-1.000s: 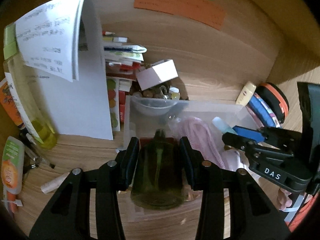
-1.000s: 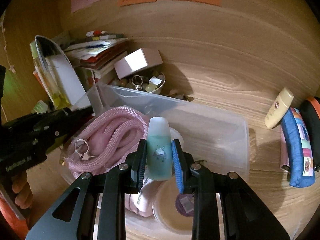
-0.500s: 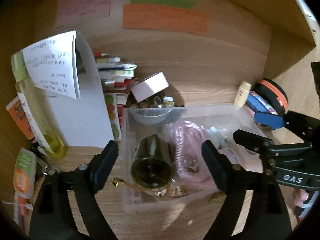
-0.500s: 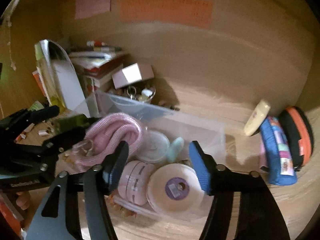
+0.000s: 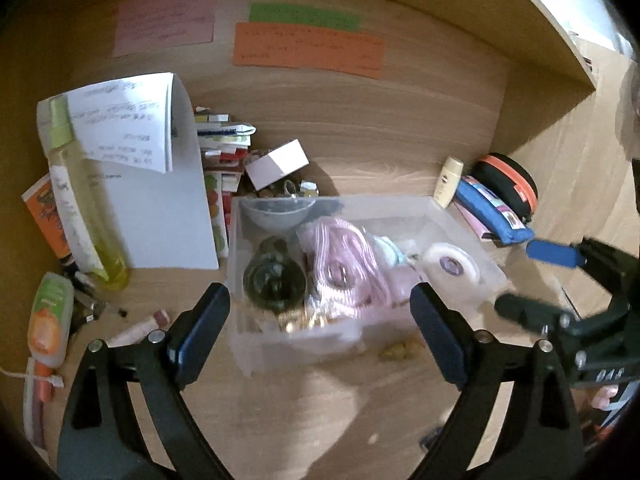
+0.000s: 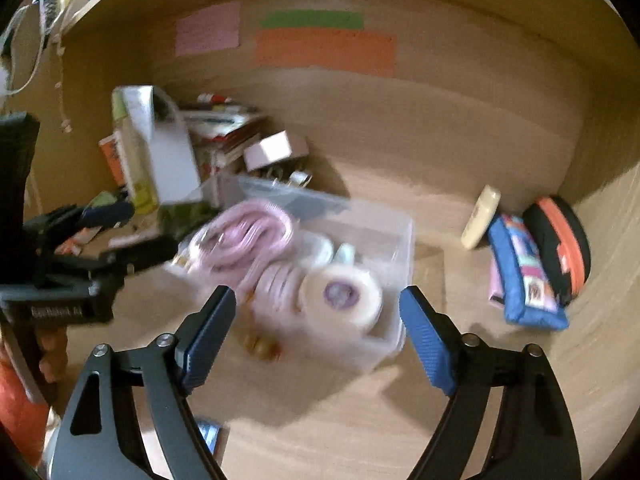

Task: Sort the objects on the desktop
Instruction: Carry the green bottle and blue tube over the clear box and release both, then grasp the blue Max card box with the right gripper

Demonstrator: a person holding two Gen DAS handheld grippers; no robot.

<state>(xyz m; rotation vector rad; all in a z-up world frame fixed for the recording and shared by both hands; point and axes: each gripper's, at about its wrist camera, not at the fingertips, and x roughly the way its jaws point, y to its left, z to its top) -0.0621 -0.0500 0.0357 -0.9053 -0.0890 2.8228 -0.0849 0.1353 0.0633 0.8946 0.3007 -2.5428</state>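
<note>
Left wrist: spray bottle (image 5: 82, 208), folded paper (image 5: 160, 184) beside bin (image 5: 460, 216); pouches right.

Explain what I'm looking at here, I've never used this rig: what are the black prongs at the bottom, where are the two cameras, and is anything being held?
No robot arm here: a person holds a two-finger gripper in each hand, with a fisheye camera on each looking forward along its fingers. One picture is from the left gripper, the other from the right gripper; the black prongs with blue pads are their fingers. Both are open and hold nothing. Each also shows at the edge of the other's view.

On the wooden desk stands a clear plastic bin containing a dark green bottle, a pink cord and a tape roll. Around it: a yellow spray bottle, folded paper, a blue pencil case and a cream tube. The right view is motion-blurred.
</note>
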